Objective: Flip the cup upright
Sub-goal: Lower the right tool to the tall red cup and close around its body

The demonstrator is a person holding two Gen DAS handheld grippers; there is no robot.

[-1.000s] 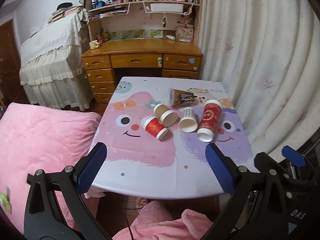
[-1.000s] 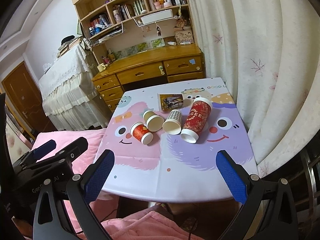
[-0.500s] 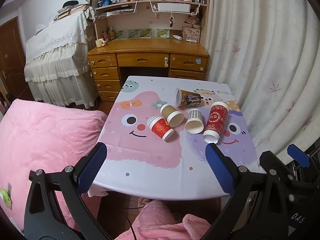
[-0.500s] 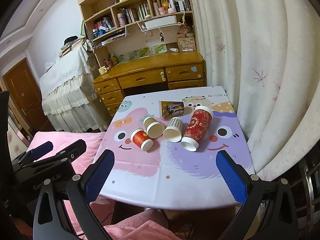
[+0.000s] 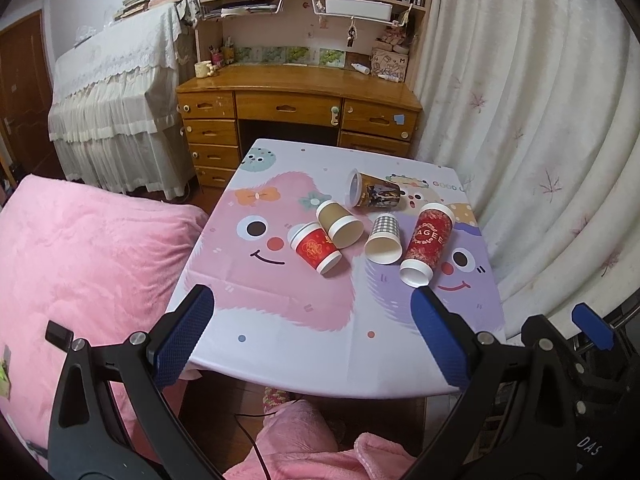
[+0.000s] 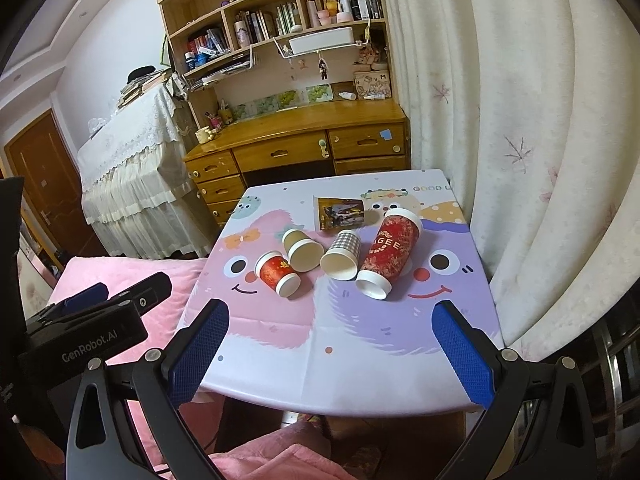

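Five paper cups lie tipped on their sides near the middle of the cartoon-print table (image 5: 280,320), none yet stood up. The tall red cup (image 5: 426,239) is the landmark: its white rim faces the near edge. Just beside it, toward the bed, lies the checked cup (image 5: 383,236), then the brown cup (image 5: 339,224) and the small red cup (image 5: 315,249); the dark printed cup (image 5: 374,195) lies behind, toward the desk (image 5: 298,92). Every mouth that shows looks empty. The left gripper (image 5: 312,334) and right gripper (image 6: 330,346) hover short of the table's near edge, tongs spread wide and holding nothing, seemingly poised to choose a first cup.
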